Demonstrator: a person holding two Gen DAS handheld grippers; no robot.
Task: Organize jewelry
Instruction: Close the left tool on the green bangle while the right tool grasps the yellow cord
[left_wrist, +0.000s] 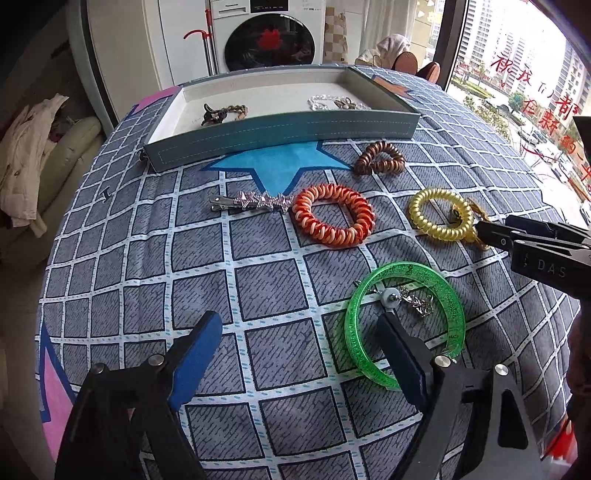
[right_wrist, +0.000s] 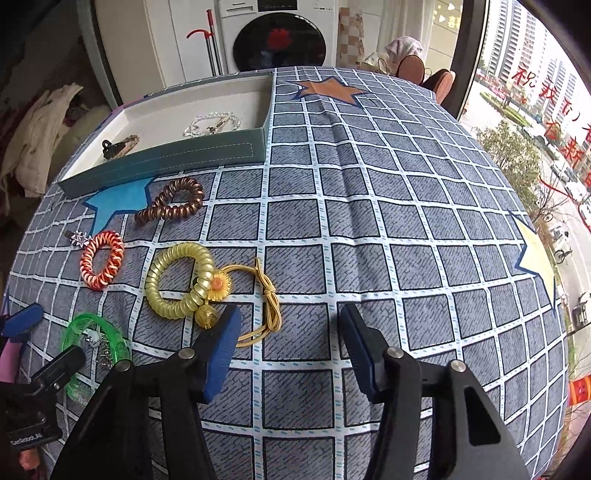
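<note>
Loose jewelry lies on the checked cloth: a star hair clip (left_wrist: 255, 201), an orange-white coil tie (left_wrist: 332, 216), a brown coil tie (left_wrist: 380, 158), a yellow coil tie (left_wrist: 439, 214) and a green bangle (left_wrist: 406, 325) ringing a silver chain (left_wrist: 417, 302). My left gripper (left_wrist: 299, 343) is open, its right finger inside the bangle's ring. My right gripper (right_wrist: 290, 332) is open over bare cloth. Its left pad sits beside a gold elastic with a flower (right_wrist: 266, 299) and the yellow coil tie (right_wrist: 181, 280). The teal tray (left_wrist: 280, 127) holds a dark clip (left_wrist: 221, 112) and a clear bracelet (left_wrist: 332, 103).
The tray (right_wrist: 166, 158) stands at the table's far left side. A washing machine (left_wrist: 269, 37) is behind the table, a couch with clothes (left_wrist: 29, 155) to the left, and a window (right_wrist: 535, 129) to the right. The cloth to the right of my right gripper carries no jewelry.
</note>
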